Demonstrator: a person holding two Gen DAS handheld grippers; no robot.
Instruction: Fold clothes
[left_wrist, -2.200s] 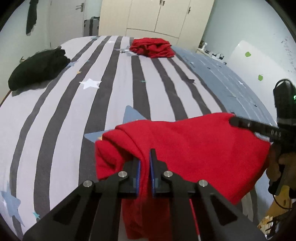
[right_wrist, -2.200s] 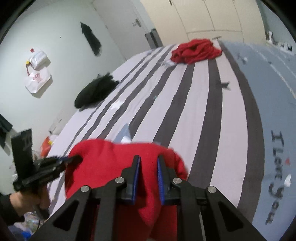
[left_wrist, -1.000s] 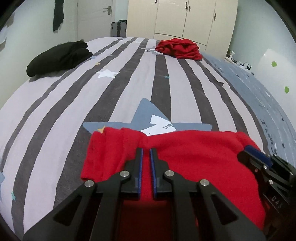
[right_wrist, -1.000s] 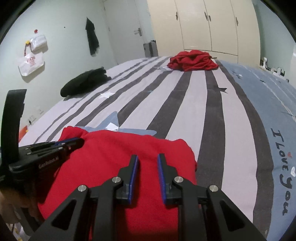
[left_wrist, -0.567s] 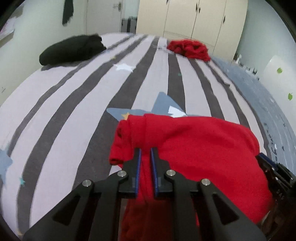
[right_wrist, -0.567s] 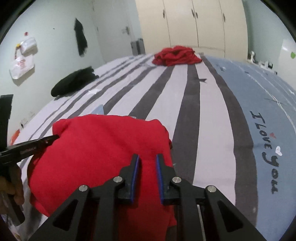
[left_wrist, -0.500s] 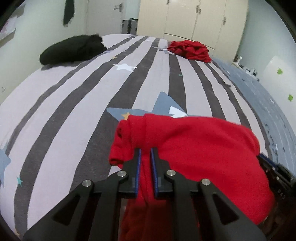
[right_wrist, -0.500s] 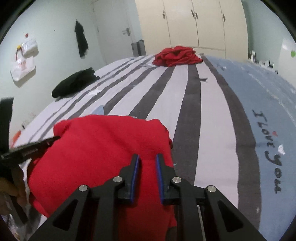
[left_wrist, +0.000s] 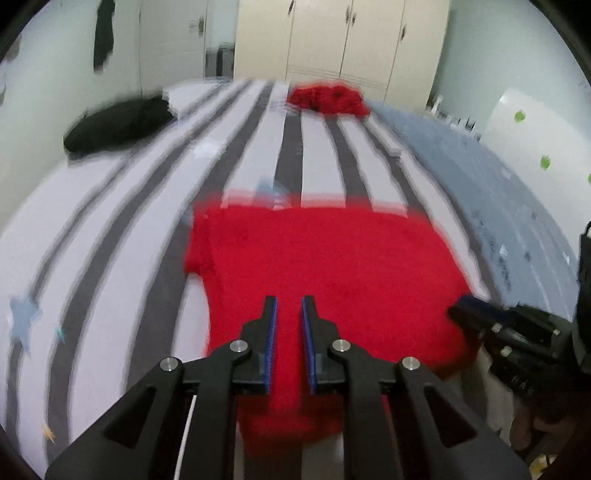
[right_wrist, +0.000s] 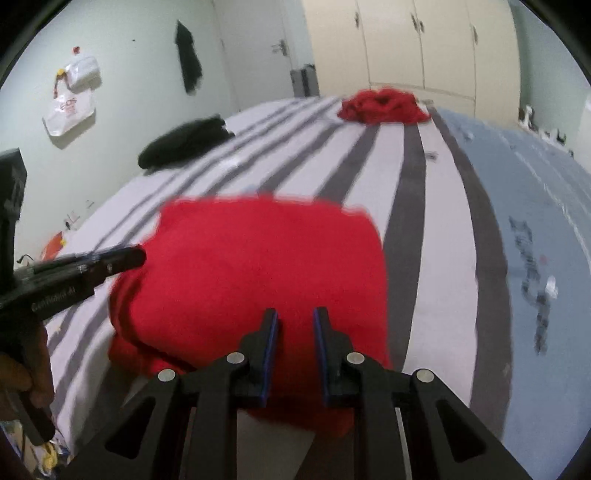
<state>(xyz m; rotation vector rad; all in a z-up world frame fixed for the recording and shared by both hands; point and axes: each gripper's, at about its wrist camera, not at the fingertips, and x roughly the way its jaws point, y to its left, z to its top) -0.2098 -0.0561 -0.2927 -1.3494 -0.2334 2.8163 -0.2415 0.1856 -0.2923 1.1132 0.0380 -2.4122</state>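
Red garment (left_wrist: 325, 266) blurred, near edge hidden

Fuzzy matt red garment (left_wrist: 325, 266) on smooth striped cloth bedsheet (left_wrist: 110, 258).

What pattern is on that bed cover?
The bed cover has grey and white stripes with a plain blue band along one side, clearest in the right wrist view.

**Gripper hardware, both hands**

Left gripper (left_wrist: 289, 306): matte black, angular arms with triangular cut-outs, round silver screws, blue pads lining the fingers (left_wrist: 269, 332). Right gripper (right_wrist: 294, 319): same build. White lettering, unreadable, on the black side casing. Thin white cable beneath.
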